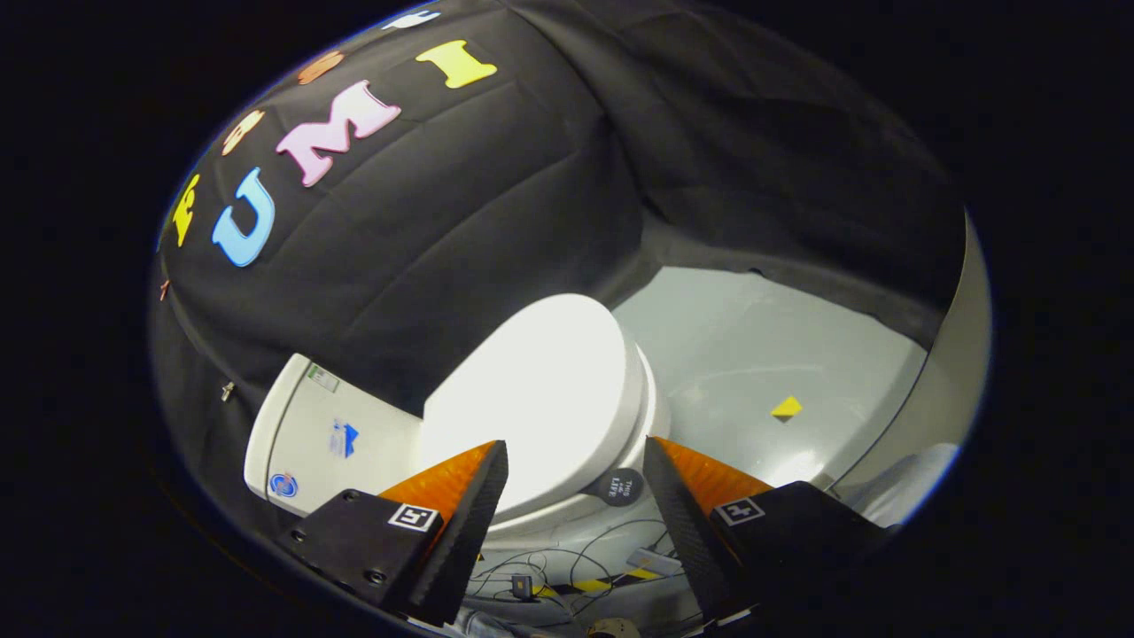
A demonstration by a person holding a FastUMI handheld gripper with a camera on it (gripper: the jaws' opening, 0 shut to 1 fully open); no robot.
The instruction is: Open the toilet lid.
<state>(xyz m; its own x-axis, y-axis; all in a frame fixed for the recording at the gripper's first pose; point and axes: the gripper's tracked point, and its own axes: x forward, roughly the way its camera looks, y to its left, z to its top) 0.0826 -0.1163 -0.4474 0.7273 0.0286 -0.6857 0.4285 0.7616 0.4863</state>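
Tool [576, 461] fingers spread, white toilet lid [540, 399] closed

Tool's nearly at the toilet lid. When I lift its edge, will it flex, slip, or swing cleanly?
The toilet lid looks like thick moulded plastic, so probably stiff. Its glossy surface may be slippery. It likely pivots near the tank rather than lifting free. The open tool has its fingers apart, short of it.

The toilet lid [540, 399] and tank [319, 443] are showing white, the floor [780, 354] pale grey with a yellow square marker [786, 408], and tape [602, 585] striped yellow-black.
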